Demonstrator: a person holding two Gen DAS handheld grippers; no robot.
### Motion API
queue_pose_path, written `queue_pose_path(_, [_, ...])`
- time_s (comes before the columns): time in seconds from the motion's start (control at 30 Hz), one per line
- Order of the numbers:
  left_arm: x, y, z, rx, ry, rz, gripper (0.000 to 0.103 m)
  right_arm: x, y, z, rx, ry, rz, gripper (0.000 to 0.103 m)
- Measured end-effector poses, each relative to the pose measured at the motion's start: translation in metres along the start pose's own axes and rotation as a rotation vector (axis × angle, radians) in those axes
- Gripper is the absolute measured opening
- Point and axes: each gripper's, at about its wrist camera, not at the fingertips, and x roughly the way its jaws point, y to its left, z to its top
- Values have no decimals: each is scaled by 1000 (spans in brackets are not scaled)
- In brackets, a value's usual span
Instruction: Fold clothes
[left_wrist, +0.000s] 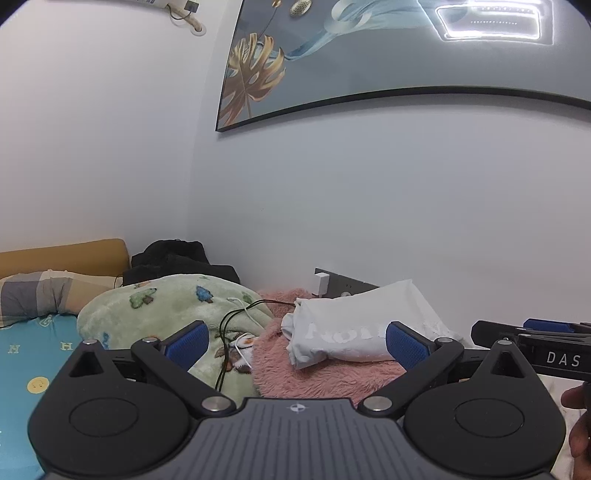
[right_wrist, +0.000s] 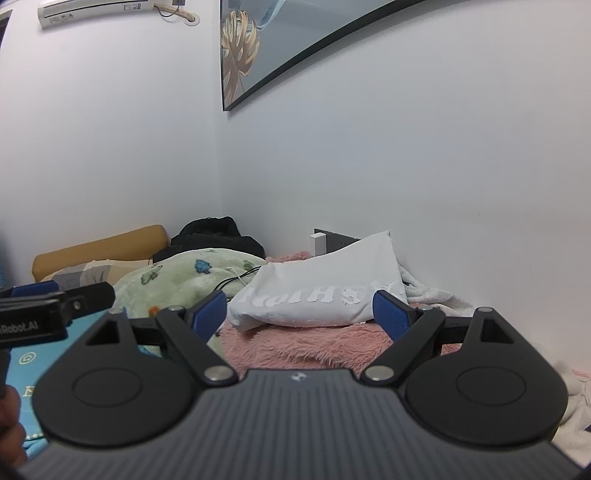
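A folded pale grey garment with white lettering lies on a pink fluffy blanket by the wall; it also shows in the right wrist view. My left gripper is open and empty, held short of the garment. My right gripper is open and empty, also short of the garment, and shows at the right edge of the left wrist view. The left gripper shows at the left edge of the right wrist view.
A green patterned fleece blanket with cables on it lies left of the garment. Black clothing, a checked pillow and a mustard headboard lie behind. A white towel lies at right. A wall socket is behind.
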Motion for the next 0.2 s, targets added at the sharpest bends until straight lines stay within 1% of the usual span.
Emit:
queue_pose_path(0.1, [-1,-1,0,4,3,-3,103,3,-1,-1,8,23,5,88])
queue_pose_path(0.2, [-3,-1,0,4,3,-8,103,1,-1,0,-2,27,-1,88])
